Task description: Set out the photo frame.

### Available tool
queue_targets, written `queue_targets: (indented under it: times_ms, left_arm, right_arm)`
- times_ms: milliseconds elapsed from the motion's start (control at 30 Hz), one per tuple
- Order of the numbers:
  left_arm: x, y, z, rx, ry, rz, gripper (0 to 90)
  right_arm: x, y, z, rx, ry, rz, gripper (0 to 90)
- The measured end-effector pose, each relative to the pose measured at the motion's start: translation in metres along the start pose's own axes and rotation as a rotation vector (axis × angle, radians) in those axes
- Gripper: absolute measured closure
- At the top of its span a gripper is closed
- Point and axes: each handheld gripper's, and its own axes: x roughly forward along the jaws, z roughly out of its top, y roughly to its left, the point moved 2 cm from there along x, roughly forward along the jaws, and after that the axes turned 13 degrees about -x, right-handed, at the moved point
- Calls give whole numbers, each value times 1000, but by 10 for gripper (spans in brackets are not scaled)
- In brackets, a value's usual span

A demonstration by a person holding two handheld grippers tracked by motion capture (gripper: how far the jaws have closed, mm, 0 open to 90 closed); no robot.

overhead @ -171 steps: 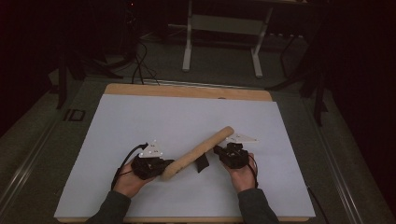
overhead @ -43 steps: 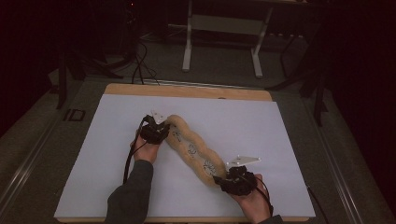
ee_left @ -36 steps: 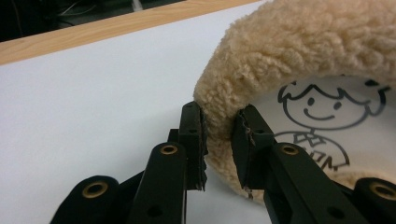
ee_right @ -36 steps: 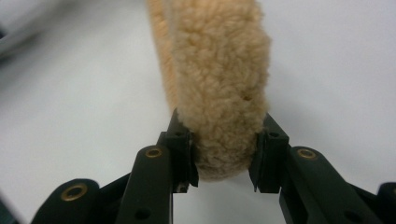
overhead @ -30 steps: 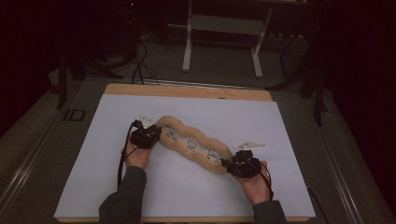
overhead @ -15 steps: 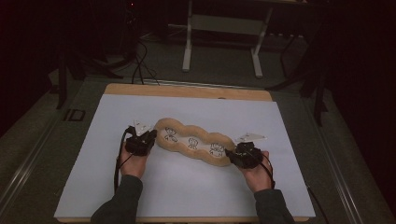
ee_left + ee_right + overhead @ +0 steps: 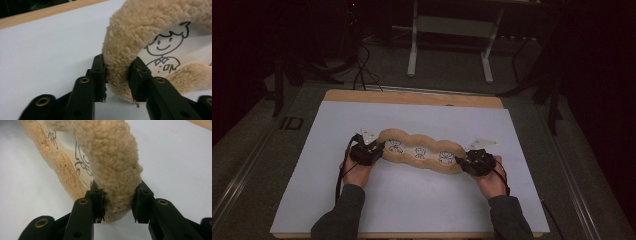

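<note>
object: long tan fleecy scalloped cushion (image 7: 421,154) with white cartoon-printed centre, flat on white table sheet (image 7: 412,210) | left gripper (image 7: 371,150): jaws just reopening, pads at fleece rim | right gripper (image 7: 468,162): clamped on opposite end | why: end grips stretch it straight

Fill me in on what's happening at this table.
A person is working a long fleecy tan cushion with a hand-held gripper at each end. It lies flat across the white mat, its white middle strip of cartoon figures facing up. The left gripper has its jaws around the fuzzy rim at one end; they have just been opening but are pressed into the pile. The right gripper clamps the rim at the other end.
</note>
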Motion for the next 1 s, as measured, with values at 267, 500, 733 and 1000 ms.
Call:
queue_targets:
  times_ms: [267, 500, 733, 1000]
  left_arm:
    - [-12, -9, -7, -59, 3, 34, 720]
    - [-19, -13, -15, -99, 8, 44, 718]
    - [-23, -14, -18, -103, 8, 44, 714]
    - [-32, -2, -23, -122, 9, -39, 608]
  right_arm:
    - [3, -9, -2, 39, -9, 13, 643]
    - [5, -11, -3, 97, -26, 6, 620]
    - [5, -11, -3, 116, -27, -2, 606]
    - [1, -9, -7, 178, -57, 36, 485]
